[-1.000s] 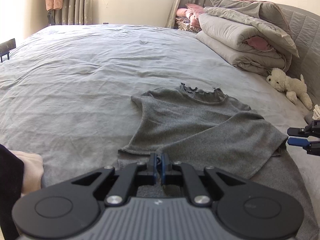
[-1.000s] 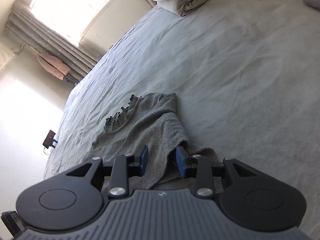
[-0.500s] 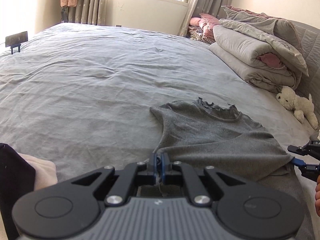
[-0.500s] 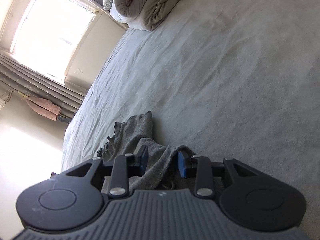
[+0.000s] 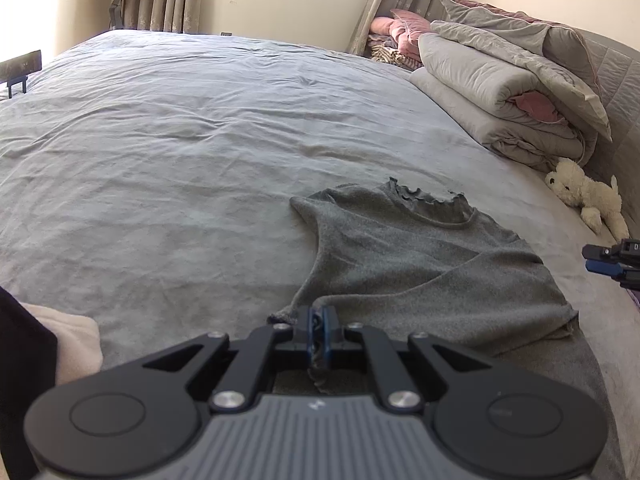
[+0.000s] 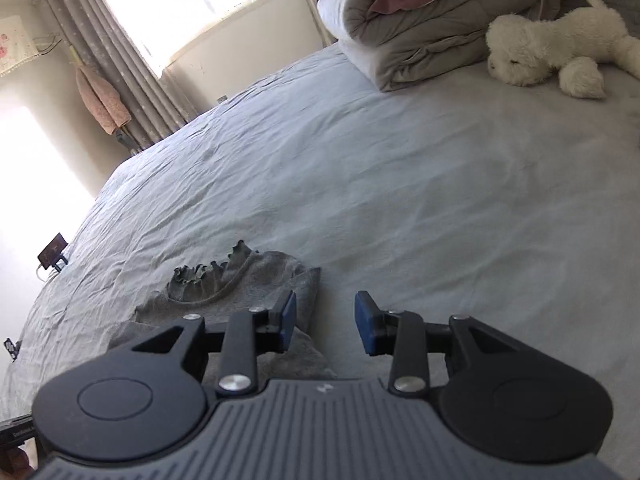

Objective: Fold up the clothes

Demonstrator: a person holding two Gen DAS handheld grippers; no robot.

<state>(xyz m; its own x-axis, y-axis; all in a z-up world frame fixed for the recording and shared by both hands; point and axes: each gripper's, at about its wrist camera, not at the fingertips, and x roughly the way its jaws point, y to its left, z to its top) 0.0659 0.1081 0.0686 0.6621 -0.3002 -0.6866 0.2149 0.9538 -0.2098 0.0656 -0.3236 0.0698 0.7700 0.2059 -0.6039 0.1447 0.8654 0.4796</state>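
- Looking along your right gripper (image 6: 325, 322), you can see nothing between its blue pads now; a second ago the grey cloth filled that gap, so this side has been let go and the jaws stand apart.
- Your right hand has also rolled and lifted away: its view now takes in the stuffed dog (image 6: 560, 52) and folded duvet (image 6: 420, 12) far more squarely than before.
- Your left gripper (image 5: 319, 330) stays clenched on the hem of the grey top (image 5: 420, 272), a strip of knit pinched between the pads and trailing back toward the camera.
- That top lies on the grey bedsheet (image 5: 180, 152), frilled collar away from you, one sleeve folded across the body, right edge now resting flat.
- Judging from this, the sleeve fold on the right is placed; what seems left is the left side or the bottom-up fold.
- Watch the pinched hem: any pull could drag the laid sleeve askew.
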